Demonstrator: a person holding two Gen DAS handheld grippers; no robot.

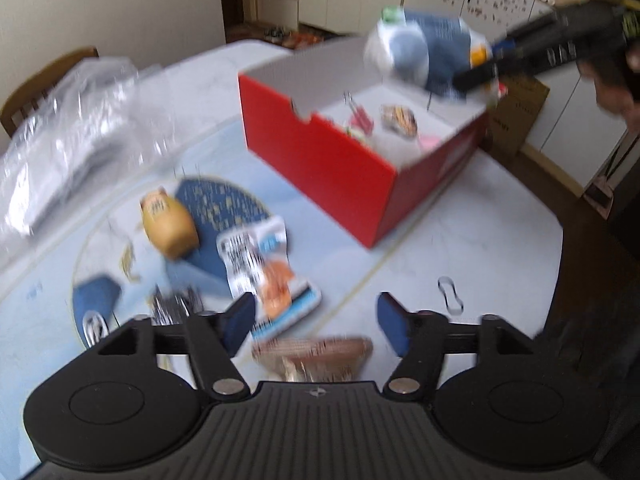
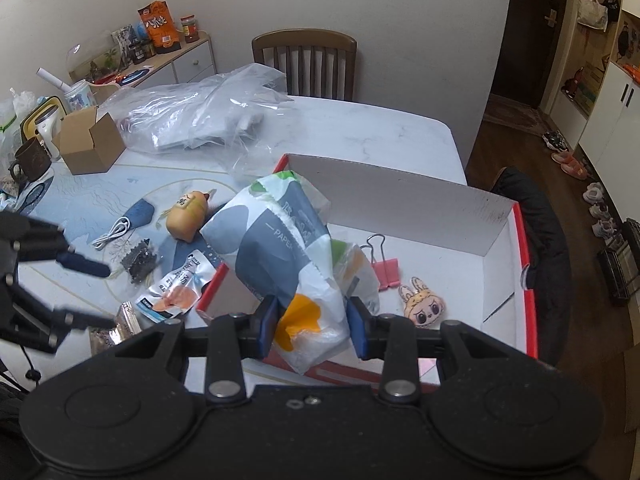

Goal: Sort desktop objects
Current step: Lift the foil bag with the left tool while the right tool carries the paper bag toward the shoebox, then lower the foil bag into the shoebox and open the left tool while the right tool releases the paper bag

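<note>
My right gripper (image 2: pixel 312 330) is shut on a tissue pack (image 2: pixel 288 248) with blue, white, green and orange wrap, held above the near edge of the red box (image 2: pixel 520 276). The left wrist view shows the pack (image 1: pixel 424 52) over the box (image 1: pixel 332 164). Inside the box lie a pink binder clip (image 2: pixel 384 268) and a bunny charm (image 2: pixel 424 308). My left gripper (image 1: pixel 316 320) is open above a brown snack packet (image 1: pixel 316 356). On the mat lie a snack pouch (image 1: pixel 264 264), a yellow plush toy (image 1: pixel 168 220), a white cable (image 2: pixel 114 232) and a dark clip (image 2: pixel 140 264).
A crumpled clear plastic bag (image 2: pixel 200 116) and a small cardboard box (image 2: pixel 90 146) sit at the table's far side. A wooden chair (image 2: pixel 304 64) stands behind. A mug (image 2: pixel 30 160) and clutter are at the left. A clear loop (image 1: pixel 450 296) lies near the table edge.
</note>
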